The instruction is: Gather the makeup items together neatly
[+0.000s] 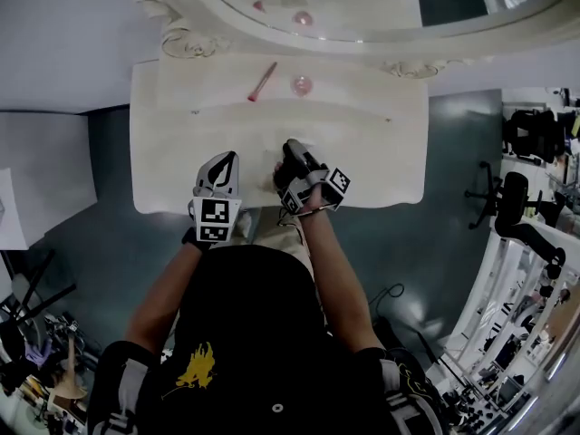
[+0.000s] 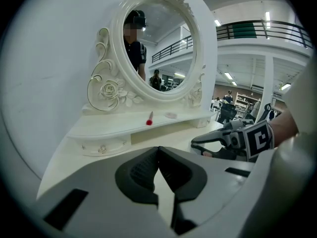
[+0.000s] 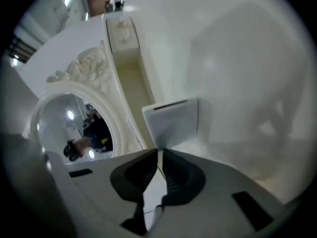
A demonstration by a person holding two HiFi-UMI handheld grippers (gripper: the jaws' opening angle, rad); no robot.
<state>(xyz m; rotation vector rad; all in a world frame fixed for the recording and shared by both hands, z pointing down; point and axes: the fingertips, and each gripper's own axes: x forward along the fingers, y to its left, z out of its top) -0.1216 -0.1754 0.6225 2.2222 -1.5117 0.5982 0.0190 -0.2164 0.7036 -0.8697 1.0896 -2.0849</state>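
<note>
Right gripper view: we log the right gripper (image 3: pixel 159 152) clamped on a white flat case (image 3: pixel 173 123); left gripper (image 2: pixel 158 148) jaws together.

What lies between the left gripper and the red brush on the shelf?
Nothing: in the head view only bare tabletop separates left gripper from red brush.

A slim red-pink makeup brush (image 1: pixel 263 82) lies flat and slanted on the shelf (image 1: pixel 362 93) below the mirror (image 1: pixel 362 3). A small round pink compact (image 1: pixel 301 85) lies just beside it. A flat white case (image 3: pixel 171 120), farther from the mirror, stands on edge, pinched by the right gripper (image 3: pixel 159 152).
</note>
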